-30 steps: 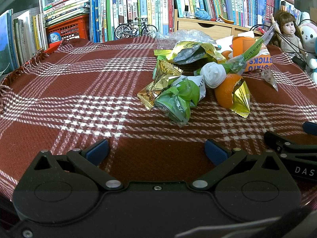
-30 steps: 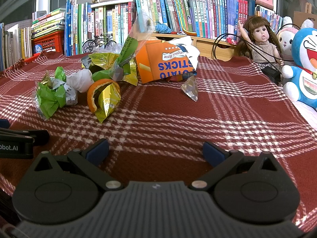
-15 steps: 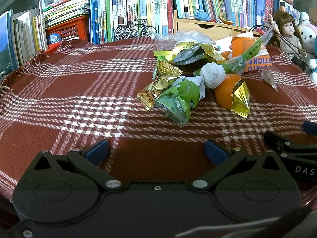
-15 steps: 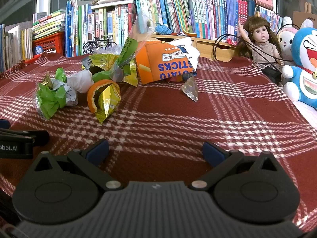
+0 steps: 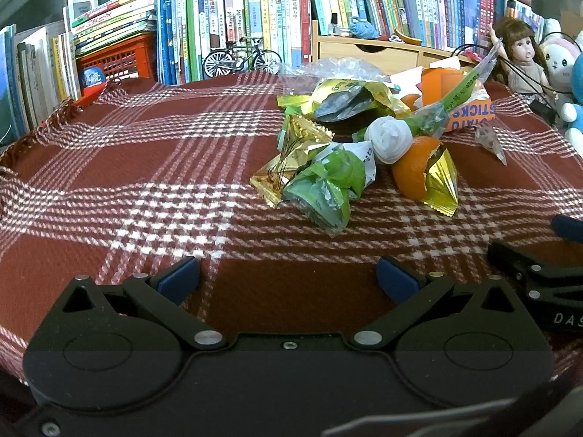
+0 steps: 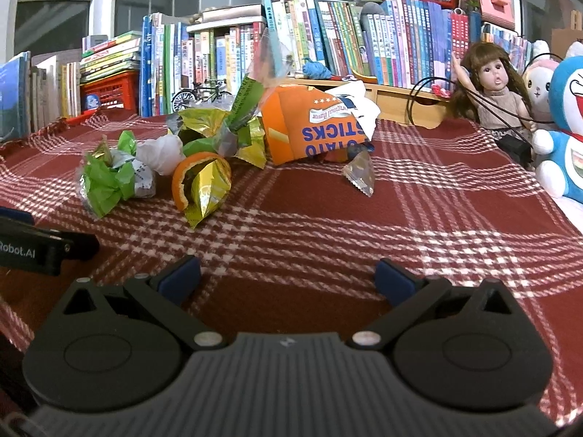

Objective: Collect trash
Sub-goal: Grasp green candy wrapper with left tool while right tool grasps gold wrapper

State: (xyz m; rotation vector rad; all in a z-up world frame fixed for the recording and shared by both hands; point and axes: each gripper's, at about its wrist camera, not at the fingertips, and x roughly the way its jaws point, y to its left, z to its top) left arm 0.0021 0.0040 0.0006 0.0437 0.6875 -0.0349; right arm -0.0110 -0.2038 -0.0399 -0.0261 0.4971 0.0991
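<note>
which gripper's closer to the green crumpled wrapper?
Left. The green crumpled wrapper lies just ahead of the left gripper; from the right gripper it sits further off to the left.

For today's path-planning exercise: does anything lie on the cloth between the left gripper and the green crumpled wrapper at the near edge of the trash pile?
Nothing visible does. Only bare plaid cloth lies between the open left gripper and the green wrapper. The right gripper is off to the side.
</note>
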